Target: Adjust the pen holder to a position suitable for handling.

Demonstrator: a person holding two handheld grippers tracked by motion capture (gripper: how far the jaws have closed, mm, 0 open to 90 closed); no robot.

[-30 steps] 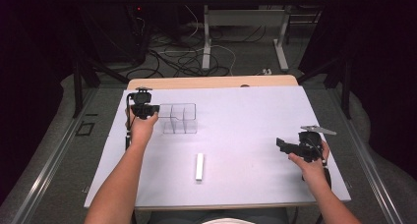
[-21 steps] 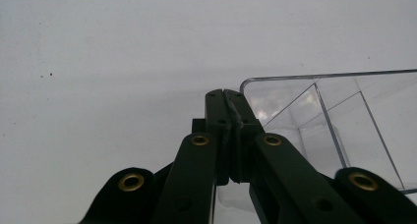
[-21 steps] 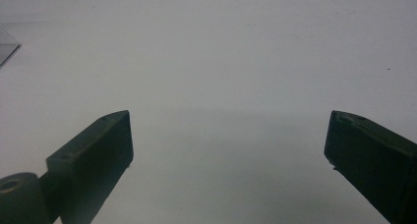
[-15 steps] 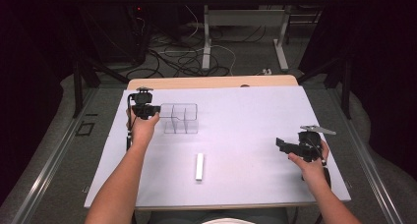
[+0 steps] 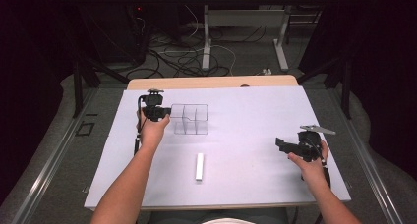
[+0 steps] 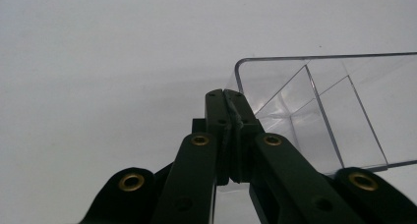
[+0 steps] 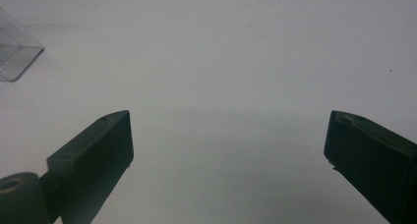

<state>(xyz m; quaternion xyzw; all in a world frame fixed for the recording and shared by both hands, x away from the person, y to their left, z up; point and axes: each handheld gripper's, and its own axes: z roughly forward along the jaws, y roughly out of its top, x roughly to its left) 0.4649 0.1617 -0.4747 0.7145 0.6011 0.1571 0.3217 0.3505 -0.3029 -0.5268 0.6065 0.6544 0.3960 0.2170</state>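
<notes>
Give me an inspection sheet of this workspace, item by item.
Surface: white table top, bare around the items.
Job's things: clear divided box at the left gripper; its compartments look empty.
Clutter: one white bar lying near the front middle.
Grippers: left gripper, jaws closed on the clear box's wall; right gripper, jaws wide apart, nothing between them.
Cables: a cable trails from each gripper; loose floor cables beyond the table.
Surroundings: dark room, a second table's legs behind.
</notes>
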